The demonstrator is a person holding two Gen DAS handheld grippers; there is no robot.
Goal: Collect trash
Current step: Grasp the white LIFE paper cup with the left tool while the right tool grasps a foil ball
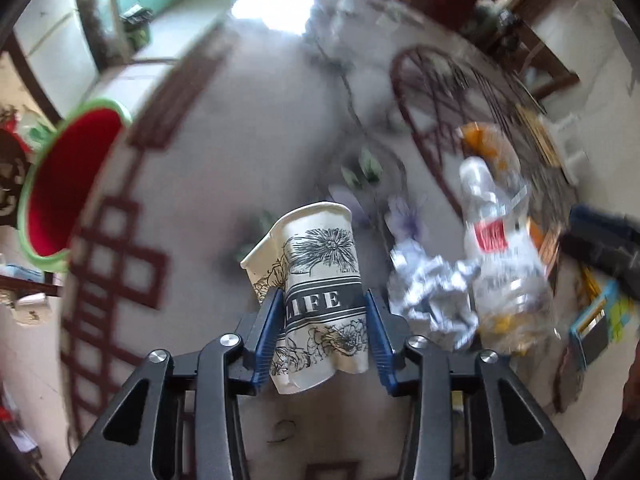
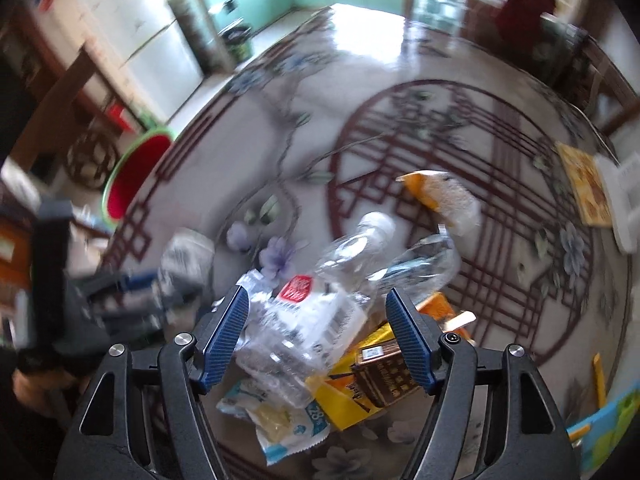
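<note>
Paper, printed and already dented: the cup (image 1: 316, 292) sits pinched between the left gripper (image 1: 326, 308) pads, above the round table (image 1: 224, 152). Squeezing harder could crumple it loose. The right gripper (image 2: 318, 312) straddles a clear, ribbed plastic bottle (image 2: 320, 312), jaws parted, not clamped. Beyond lies crumpled foil (image 1: 432, 300); farther off, a red basin (image 1: 68, 192).

Clear bottle (image 2: 320, 312) between blue fingers (image 2: 226, 336)

a home dining room: patterned round table (image 2: 520, 240), white fridge (image 2: 152, 40).
</note>
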